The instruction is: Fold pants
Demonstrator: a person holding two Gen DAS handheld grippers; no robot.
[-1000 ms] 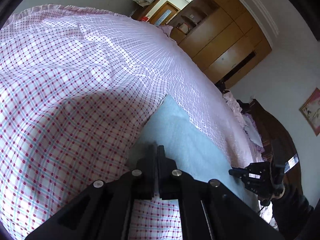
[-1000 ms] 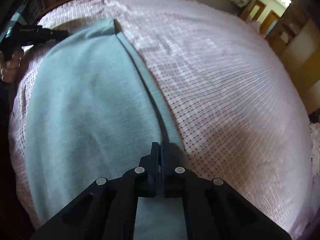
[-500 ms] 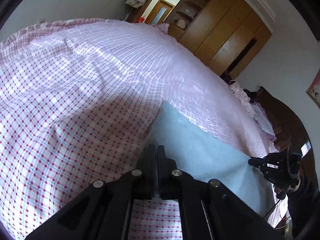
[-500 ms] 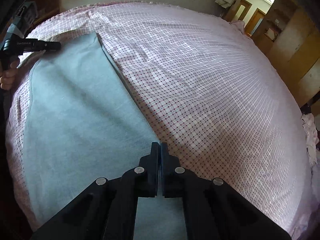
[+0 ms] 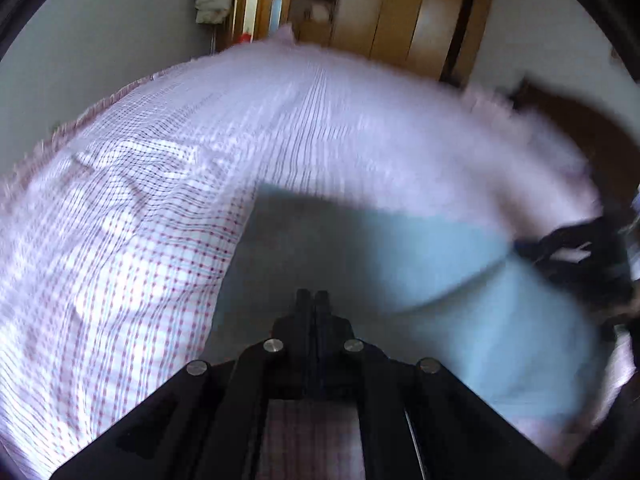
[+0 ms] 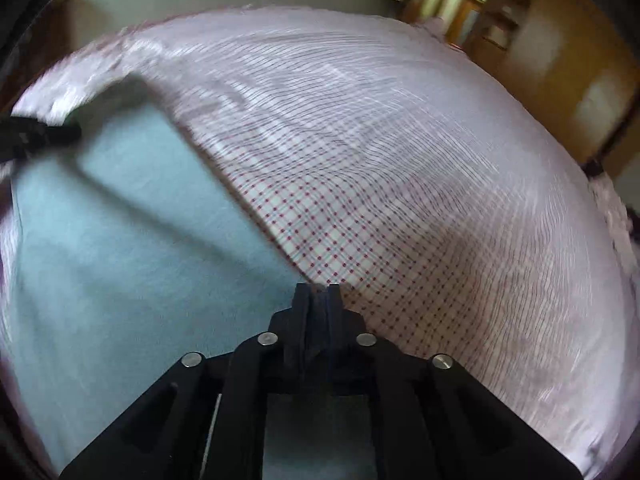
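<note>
The light blue pants (image 5: 420,264) lie spread on a bed with a pink checked sheet (image 5: 140,220). My left gripper (image 5: 311,298) is shut on one edge of the pants; it also shows in the right wrist view (image 6: 60,134) at the far left corner of the cloth. My right gripper (image 6: 318,292) is shut on the pants (image 6: 132,248) at their near right corner; it also shows in the left wrist view (image 5: 524,246) at the right. A fold line runs across the cloth between them. Both views are blurred by motion.
The checked sheet (image 6: 400,160) covers the wide bed beyond the pants. Wooden wardrobes (image 5: 400,12) and an open doorway (image 5: 260,4) stand behind the bed. Clothes hang by the door (image 5: 212,0). A dark wooden headboard (image 5: 592,136) is at the right.
Both grippers have swung with the cloth, and the views have turned toward the wardrobes. The pants look shorter and wider across, with a fresh crease between the two grippers.
</note>
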